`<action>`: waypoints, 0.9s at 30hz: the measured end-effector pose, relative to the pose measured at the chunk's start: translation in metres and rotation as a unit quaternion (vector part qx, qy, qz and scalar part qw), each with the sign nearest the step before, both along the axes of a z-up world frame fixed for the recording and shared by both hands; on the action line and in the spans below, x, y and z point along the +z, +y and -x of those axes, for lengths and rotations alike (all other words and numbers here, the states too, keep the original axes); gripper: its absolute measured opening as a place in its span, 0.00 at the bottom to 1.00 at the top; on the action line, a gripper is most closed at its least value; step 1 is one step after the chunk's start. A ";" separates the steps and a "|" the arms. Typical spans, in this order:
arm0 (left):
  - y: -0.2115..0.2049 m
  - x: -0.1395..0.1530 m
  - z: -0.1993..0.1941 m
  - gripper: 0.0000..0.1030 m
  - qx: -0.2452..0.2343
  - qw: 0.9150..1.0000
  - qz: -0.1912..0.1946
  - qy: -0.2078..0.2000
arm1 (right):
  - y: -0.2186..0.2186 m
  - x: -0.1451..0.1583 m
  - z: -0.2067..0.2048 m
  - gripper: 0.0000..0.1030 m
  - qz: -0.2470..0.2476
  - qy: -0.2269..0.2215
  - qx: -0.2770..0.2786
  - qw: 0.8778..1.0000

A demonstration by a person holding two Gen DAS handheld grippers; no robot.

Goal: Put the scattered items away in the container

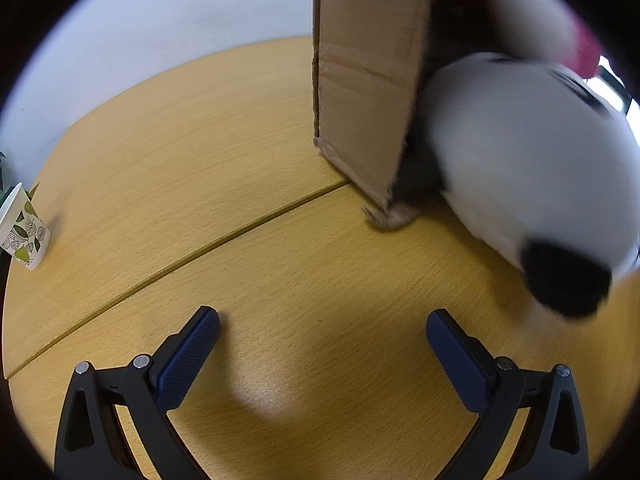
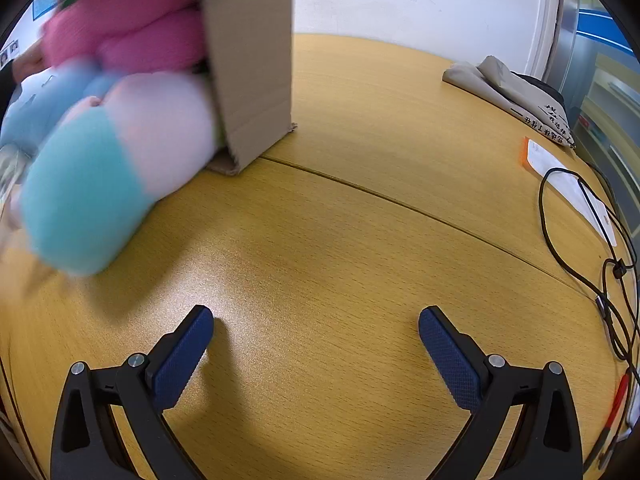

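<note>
A cardboard box (image 1: 366, 80) lies on its side on the wooden table, its open mouth facing away from the left gripper; it also shows in the right wrist view (image 2: 252, 60). A blurred white and black plush toy (image 1: 524, 152) spills from its mouth. In the right wrist view a white and teal plush (image 2: 120, 168), a pink plush (image 2: 128, 28) and a light blue plush (image 2: 44, 100) bulge out of the box. My left gripper (image 1: 322, 326) is open and empty above the table. My right gripper (image 2: 316, 324) is open and empty above the table.
A leaf-patterned paper cup (image 1: 22, 228) stands at the table's left edge. A folded beige bag (image 2: 516, 96), an orange and white envelope (image 2: 560, 168), a black cable (image 2: 592, 248) and a red pen (image 2: 616, 404) lie along the right side. A seam (image 2: 400, 200) crosses the table.
</note>
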State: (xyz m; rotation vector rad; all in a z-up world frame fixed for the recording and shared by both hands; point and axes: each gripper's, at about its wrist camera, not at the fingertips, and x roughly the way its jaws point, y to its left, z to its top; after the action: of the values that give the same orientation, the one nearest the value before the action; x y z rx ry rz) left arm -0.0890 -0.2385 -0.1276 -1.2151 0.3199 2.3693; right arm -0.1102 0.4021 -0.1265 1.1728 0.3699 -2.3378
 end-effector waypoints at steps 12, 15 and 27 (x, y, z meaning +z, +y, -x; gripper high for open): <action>0.002 0.000 0.002 1.00 0.000 1.000 0.000 0.000 | 0.000 0.000 0.000 1.00 0.000 0.000 0.000 1.000; 0.002 0.001 0.002 1.00 0.000 1.000 0.000 0.000 | 0.000 0.000 0.000 1.00 0.000 0.000 0.000 1.000; 0.003 0.001 0.002 1.00 0.000 1.000 0.000 0.001 | 0.000 0.000 0.000 1.00 0.000 0.000 0.000 1.000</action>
State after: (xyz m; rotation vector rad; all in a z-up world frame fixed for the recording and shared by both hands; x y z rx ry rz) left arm -0.0915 -0.2359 -0.1269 -1.2140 0.3202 2.3701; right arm -0.1101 0.4020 -0.1265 1.1727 0.3692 -2.3374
